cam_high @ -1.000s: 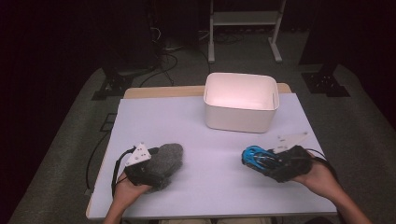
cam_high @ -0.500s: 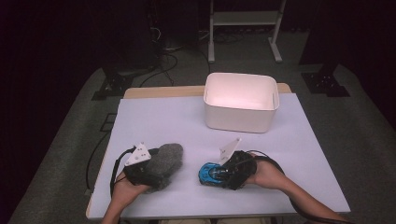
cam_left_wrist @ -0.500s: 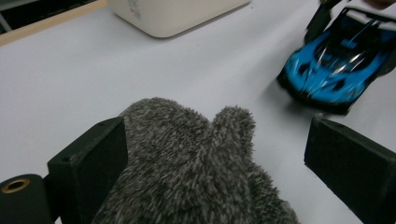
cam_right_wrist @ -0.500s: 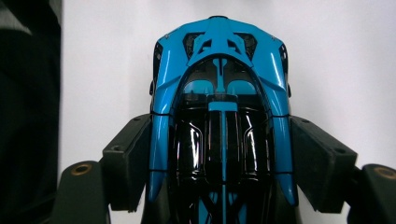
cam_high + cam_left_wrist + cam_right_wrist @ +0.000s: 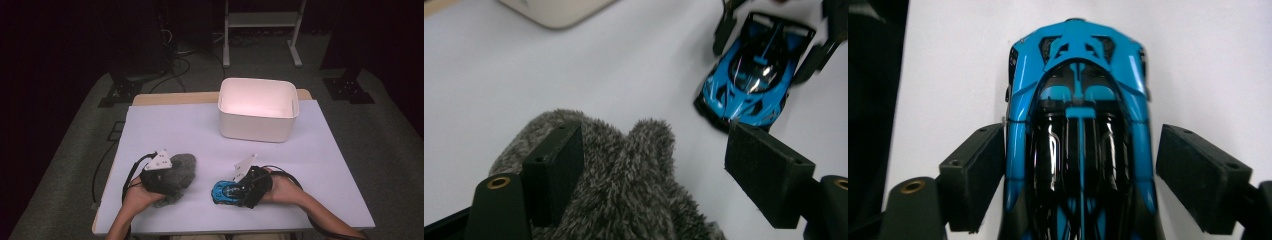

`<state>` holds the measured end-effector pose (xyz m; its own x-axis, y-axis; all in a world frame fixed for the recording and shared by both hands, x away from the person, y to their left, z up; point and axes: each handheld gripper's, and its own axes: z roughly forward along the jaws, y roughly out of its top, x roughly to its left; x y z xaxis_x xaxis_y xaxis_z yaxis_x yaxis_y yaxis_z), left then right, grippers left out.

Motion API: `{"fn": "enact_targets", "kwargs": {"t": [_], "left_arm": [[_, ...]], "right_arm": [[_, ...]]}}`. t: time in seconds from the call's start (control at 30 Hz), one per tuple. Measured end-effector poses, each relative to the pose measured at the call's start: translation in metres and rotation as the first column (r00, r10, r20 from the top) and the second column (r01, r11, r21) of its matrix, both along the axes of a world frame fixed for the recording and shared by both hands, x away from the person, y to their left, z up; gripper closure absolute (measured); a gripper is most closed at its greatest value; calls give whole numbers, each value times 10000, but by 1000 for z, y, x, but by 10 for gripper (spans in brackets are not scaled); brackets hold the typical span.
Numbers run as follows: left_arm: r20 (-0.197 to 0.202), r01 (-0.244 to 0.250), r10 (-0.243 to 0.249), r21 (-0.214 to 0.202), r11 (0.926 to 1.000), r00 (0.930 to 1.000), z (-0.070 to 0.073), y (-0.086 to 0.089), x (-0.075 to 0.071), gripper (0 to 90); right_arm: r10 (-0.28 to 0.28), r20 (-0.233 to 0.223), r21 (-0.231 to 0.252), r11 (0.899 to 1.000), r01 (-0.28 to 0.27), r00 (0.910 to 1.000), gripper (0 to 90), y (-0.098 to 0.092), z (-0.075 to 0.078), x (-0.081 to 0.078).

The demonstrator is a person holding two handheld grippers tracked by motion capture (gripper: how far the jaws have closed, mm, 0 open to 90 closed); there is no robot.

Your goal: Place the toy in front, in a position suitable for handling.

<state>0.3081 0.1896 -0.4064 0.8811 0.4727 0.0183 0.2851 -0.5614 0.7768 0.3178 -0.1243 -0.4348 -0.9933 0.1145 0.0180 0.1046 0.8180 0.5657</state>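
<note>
We hold our left gripper (image 5: pixel 167 175) low near the table's front left, jaws apart and just closing; only one pad touches anything. Our right gripper (image 5: pixel 231 189) sits beside it, pointing toward it, jaws just widening, one pad clearly parted. Both forearms enter from below.

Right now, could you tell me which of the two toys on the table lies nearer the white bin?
The blue toy car: it sits right of the grey plush toy, more nearly in front of the white bin.
</note>
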Motion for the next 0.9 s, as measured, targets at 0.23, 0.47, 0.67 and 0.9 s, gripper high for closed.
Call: {"fn": "enact_targets", "kwargs": {"t": [0.23, 0.47, 0.67, 0.9], "left_arm": [[-261, 278, -252, 1072, 9939, 9993, -6, -4, 12, 434], [-348, 780, -744, 1165, 9901, 9966, -5, -19, 15, 768], [-388, 2314, -2284, 1122, 9664, 9728, 8, -64, 4, 781], [-1086, 4007, -3874, 1592, 9023, 9155, -12, -117, -5, 779]], "right_arm": [[-881, 432, 673, 9941, 851, 9952, 166, -36, 5, -14], [-1359, 148, 869, 9871, 1341, 9906, 166, -62, -6, -19], [-1201, 668, 660, 9911, 1157, 9905, 209, -57, -11, -22], [-981, 656, 816, 9924, 926, 9930, 215, -57, -13, -20]]}}
